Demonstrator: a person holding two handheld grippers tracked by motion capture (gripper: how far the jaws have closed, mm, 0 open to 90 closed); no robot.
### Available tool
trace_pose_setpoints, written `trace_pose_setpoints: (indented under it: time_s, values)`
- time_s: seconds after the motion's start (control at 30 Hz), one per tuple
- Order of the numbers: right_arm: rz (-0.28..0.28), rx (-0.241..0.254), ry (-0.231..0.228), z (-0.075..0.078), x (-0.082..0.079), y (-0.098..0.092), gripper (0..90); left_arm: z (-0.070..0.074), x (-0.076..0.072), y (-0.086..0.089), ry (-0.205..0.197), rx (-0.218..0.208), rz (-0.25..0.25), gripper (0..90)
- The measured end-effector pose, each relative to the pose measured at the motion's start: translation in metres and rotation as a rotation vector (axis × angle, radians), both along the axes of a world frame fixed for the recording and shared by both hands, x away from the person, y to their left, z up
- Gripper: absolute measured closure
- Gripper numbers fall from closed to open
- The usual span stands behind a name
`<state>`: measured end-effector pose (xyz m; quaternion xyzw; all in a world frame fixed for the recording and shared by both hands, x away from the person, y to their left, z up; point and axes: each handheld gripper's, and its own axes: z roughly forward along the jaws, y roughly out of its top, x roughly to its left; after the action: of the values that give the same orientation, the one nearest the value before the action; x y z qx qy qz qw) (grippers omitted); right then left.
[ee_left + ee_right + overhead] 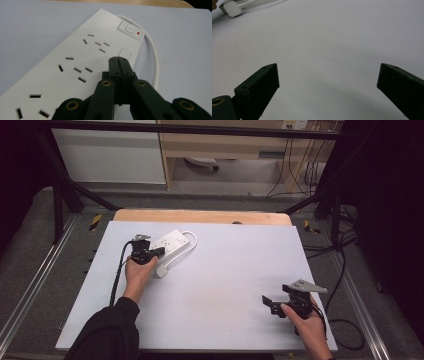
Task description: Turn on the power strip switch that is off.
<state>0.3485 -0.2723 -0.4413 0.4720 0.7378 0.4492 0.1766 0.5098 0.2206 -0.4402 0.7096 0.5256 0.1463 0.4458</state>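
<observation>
Pale grey board (pixel 225 285) is laid as the working surface over a wooden table (pixel 200 216), whose far edge is seen at twelve o'clock. Beyond it, a pale cabinet (pixel 107 155) and a wooden shelf unit (pixel 225 145) are seen on a grey floor, with dark cables (pixel 305 175) hanging at one o'clock. Black frame bars are set around the table.

At ten o'clock on the board a white power strip (pixel 171 242) is laid at a slant, its white cord (pixel 192 240) looped round the far end and its plug (pixel 161 271) lying just beside the near end. The left gripper (pixel 118 59) is held over the strip's top face, its jaws pressed together with nothing between them, the tips near the switch (pixel 131 30) with its red light.

At four o'clock the right gripper (pixel 268 303) is held above bare board, well apart from the strip; its jaws are spread wide and nothing is gripped. Nothing is seen lying between the two grippers.
</observation>
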Motion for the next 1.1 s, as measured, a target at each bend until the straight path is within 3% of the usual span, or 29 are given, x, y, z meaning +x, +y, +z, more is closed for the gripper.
trace_pose_setpoints:
  time_s: [1.1]
  values:
    - [0.001, 0.001, -0.003, 0.0000, 0.0003, -0.0003, 4.3, -0.0009, 0.0002, 0.0008, 0.019, -0.013, -0.007, 90.0]
